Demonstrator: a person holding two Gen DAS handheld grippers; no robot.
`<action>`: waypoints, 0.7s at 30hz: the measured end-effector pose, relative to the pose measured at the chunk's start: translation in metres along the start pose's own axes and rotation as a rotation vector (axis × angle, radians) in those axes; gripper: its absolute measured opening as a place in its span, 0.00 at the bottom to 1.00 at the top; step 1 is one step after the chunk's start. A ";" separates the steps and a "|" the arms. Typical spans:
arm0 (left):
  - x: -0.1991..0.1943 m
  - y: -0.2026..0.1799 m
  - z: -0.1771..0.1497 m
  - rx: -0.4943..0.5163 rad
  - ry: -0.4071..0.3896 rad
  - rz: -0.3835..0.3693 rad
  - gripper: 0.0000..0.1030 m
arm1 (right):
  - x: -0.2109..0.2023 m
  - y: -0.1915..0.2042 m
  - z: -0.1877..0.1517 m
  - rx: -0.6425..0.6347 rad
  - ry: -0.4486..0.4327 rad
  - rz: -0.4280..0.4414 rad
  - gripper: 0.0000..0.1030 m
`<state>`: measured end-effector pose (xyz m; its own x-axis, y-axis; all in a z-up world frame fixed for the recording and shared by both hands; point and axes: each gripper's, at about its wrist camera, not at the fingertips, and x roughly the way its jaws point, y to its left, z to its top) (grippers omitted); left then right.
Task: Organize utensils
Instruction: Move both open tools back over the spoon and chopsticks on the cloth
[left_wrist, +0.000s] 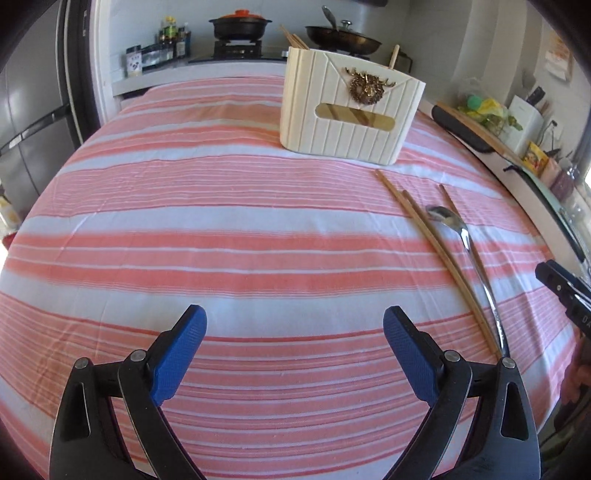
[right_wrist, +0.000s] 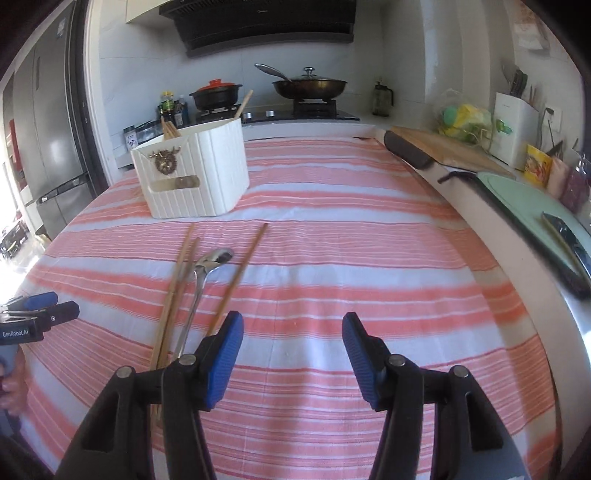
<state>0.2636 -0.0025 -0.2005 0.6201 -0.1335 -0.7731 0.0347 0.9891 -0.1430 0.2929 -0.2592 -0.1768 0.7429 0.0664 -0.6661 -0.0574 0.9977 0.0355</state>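
The loose chopsticks (right_wrist: 177, 291) and the metal spoon (right_wrist: 201, 291) lie bunched on the striped table (right_wrist: 332, 258), just short of the white holder (right_wrist: 195, 173) that already has sticks in it. I judge the risk is crowding: the spoon lies touching or crossing the chopsticks, so a pinch could drag a neighbour or roll a stick away. My right gripper (right_wrist: 291, 354) is about half open and empty; my left gripper (left_wrist: 295, 347) is spread wide, holding nothing.
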 end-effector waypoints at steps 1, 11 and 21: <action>0.001 -0.001 -0.001 0.001 0.001 0.005 0.94 | 0.001 0.000 -0.003 -0.001 -0.001 -0.008 0.55; 0.007 0.003 -0.006 -0.014 0.012 0.016 0.95 | 0.015 -0.003 -0.013 0.034 0.005 -0.012 0.55; 0.008 0.002 -0.007 -0.005 0.020 0.014 0.98 | 0.021 -0.018 -0.015 0.136 0.035 -0.090 0.55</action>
<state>0.2632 -0.0017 -0.2119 0.6045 -0.1206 -0.7874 0.0216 0.9906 -0.1352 0.2992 -0.2758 -0.2022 0.7171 -0.0209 -0.6967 0.1008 0.9922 0.0739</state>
